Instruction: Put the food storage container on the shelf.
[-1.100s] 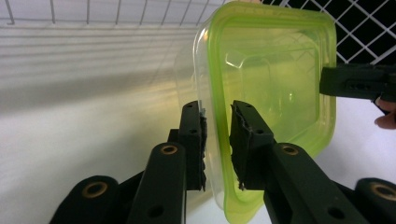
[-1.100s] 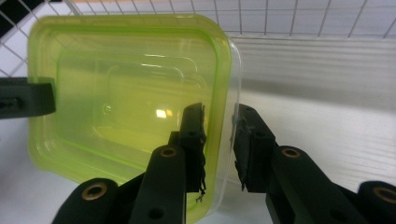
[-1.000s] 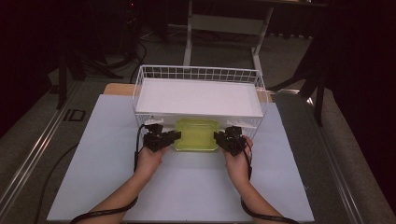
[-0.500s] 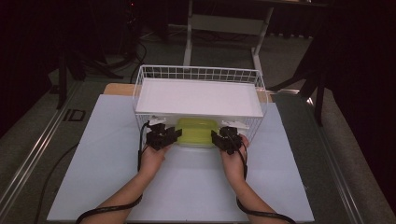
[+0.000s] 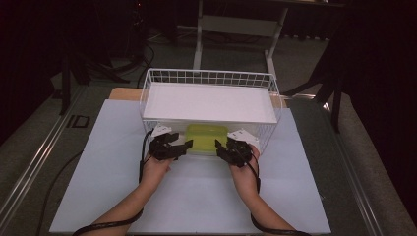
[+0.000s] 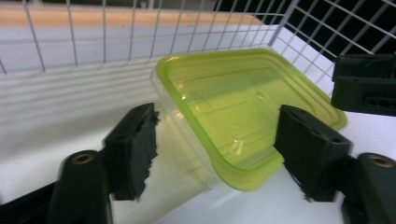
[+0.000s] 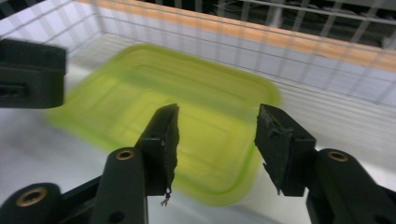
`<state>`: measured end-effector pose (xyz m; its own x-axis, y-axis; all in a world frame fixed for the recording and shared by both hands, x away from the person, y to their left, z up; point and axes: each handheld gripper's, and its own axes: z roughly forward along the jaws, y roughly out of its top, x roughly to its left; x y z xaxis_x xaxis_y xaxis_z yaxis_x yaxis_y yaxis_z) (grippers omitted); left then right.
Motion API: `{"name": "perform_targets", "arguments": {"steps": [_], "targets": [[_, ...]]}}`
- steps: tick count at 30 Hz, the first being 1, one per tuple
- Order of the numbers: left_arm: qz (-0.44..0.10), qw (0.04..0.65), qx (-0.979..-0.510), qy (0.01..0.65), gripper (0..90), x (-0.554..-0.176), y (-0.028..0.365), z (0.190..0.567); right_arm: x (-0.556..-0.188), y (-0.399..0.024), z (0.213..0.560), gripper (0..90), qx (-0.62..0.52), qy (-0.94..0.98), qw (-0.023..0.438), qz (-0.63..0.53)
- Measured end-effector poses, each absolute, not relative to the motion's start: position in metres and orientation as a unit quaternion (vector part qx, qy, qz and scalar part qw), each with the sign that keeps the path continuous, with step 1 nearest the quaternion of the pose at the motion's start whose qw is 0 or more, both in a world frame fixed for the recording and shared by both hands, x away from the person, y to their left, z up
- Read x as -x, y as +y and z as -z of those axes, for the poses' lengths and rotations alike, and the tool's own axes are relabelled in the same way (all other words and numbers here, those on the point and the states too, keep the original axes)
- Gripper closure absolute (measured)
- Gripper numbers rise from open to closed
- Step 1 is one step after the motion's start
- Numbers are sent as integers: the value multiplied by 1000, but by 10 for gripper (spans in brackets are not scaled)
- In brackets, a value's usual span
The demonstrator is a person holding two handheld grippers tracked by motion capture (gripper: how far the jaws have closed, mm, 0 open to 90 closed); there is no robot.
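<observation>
Basket wire [image 5: 268,129] partly veiling container [image 5: 206,137]

A dark lab or studio: white-covered table [image 5: 118,196], metal stand legs [image 5: 236,29], floor cables [image 5: 29,196].

Box: the green-lidded box [image 5: 206,138] has gone from the open mat in front of the basket [image 5: 209,78] to under the basket's near edge, a little higher in the high view's centre.
My left gripper [image 5: 181,146]: a second ago I pinched the box's left end; my jaws have just been opening, and in my left gripper view [image 6: 215,144] the box corner sits between them with my pads off it.
My right gripper [image 5: 223,148]: I clamped the right end before; my jaws have just been opening and now stand apart [image 7: 217,135], the lid beyond them, nothing pressed.
</observation>
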<state>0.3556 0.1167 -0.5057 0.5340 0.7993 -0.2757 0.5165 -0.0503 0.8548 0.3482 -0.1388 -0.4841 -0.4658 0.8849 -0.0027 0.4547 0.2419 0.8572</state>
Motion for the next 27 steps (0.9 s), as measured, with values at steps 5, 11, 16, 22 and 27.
{"name": "perform_targets", "arguments": {"steps": [5, 11, 16, 22, 27], "targets": [[-142, 513, -727, 433, 188, -344, 120, 501, -336, -135, 478, 528, -432, 757, 237, -430], [-129, 522, -738, 409, 147, -326, 122, 491, -322, -133, 475, 721, -442, 758, 202, -435], [-127, 524, -743, 397, 121, -309, 128, 485, -314, -130, 481, 899, -442, 768, 192, -422], [-117, 522, -750, 389, 82, -288, 140, 488, -309, -129, 489, 900, -438, 777, 176, -416], [-113, 517, -748, 400, 23, -274, 150, 499, -307, -129, 498, 900, -440, 780, 166, -412]]}}
